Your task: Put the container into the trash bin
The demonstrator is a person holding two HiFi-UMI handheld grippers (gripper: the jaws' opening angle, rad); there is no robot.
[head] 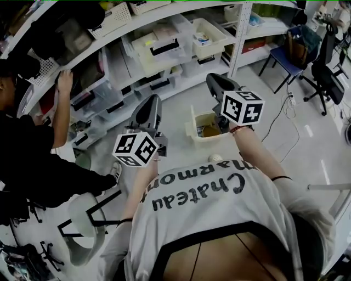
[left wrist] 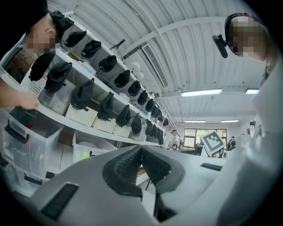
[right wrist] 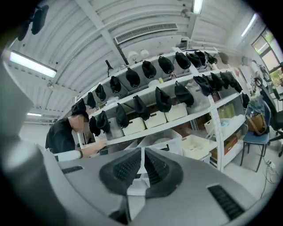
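Both grippers are held high and level, aimed at the shelving (head: 164, 12), well clear of the floor (head: 258, 126). Left gripper (left wrist: 141, 151): ribbed fingers (left wrist: 127, 164) meet at the tips, nothing between them. Right gripper (right wrist: 142, 153): fingers likewise pressed together and empty. Trash bin (head: 191, 129), an open cream tub, sits on the floor below and just ahead of the right gripper, so the right hand is the nearer; the left gripper hangs off to the tub's left. A yellowish-brown thing lies inside the tub, and I judge it is the container (head: 210, 131), already in, though it is too small to be sure. The tub's long side seems to run across the head view; the right gripper covers its far right corner. A small white round thing (head: 215, 158) lies on the floor between tub and wearer, identity unclear. Edges: storage crates (head: 159, 83) under the lowest shelf stand just behind the tub, which leaves little room that side. Open floor lies to the tub's right, toward a loose cable (head: 282, 118) and the chairs (head: 323, 77). A person in black (head: 30, 148) reaches into the shelving well to the left, clear of the tub. Any further reach would have to go steeply down from here.
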